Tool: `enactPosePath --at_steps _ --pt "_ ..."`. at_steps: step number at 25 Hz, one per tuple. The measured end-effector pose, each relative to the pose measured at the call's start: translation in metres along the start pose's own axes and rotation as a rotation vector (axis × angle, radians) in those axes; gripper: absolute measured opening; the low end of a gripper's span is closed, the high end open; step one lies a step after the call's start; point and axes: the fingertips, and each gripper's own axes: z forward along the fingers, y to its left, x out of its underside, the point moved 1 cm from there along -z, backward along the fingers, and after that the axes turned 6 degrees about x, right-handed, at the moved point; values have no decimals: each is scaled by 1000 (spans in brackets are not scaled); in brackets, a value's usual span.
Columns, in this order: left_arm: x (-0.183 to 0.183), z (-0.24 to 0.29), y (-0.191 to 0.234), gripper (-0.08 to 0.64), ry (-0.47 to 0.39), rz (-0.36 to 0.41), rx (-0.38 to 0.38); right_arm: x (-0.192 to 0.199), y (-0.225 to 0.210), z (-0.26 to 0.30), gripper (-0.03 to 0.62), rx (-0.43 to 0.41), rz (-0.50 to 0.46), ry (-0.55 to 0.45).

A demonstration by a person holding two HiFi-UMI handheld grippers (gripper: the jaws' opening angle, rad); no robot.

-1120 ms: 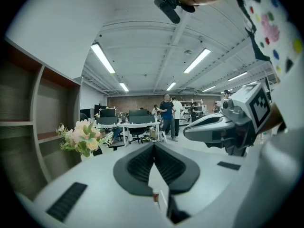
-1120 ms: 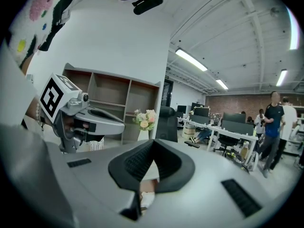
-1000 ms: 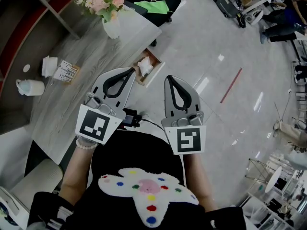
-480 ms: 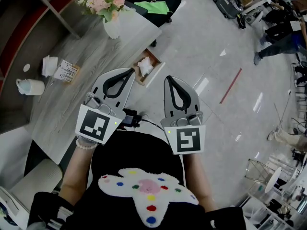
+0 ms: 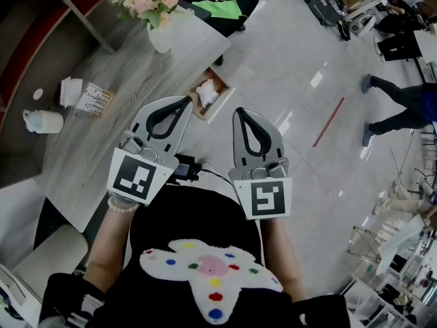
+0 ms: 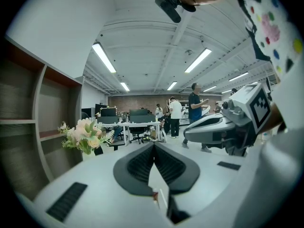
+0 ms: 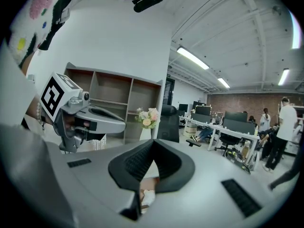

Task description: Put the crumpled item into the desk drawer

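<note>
The open wooden desk drawer (image 5: 220, 82) juts from the grey desk's (image 5: 123, 87) edge, and the crumpled white item (image 5: 207, 93) lies inside it. My left gripper (image 5: 185, 100) hovers shut and empty just left of the drawer, its tip close to the drawer's near corner. My right gripper (image 5: 240, 111) is also shut and empty, over the floor to the drawer's right. In the left gripper view the jaws (image 6: 153, 145) meet with nothing between them. The right gripper view shows closed jaws (image 7: 153, 142), with the crumpled item (image 7: 147, 196) below them.
A vase of pink flowers (image 5: 154, 14), a white jug (image 5: 42, 122), a small printed box (image 5: 95, 102) and a white wad (image 5: 69, 93) sit on the desk. A black chair with green cloth (image 5: 218, 7) stands beyond. A person (image 5: 399, 104) walks at right.
Both grippers and the drawer stay where they were. Only the person in the background at right has walked further into view.
</note>
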Motion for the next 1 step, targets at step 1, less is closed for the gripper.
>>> enactPosePath --at_steps 1 --pt "0 0 0 12 0 1 0 1 0 0 5 -1 1 1"
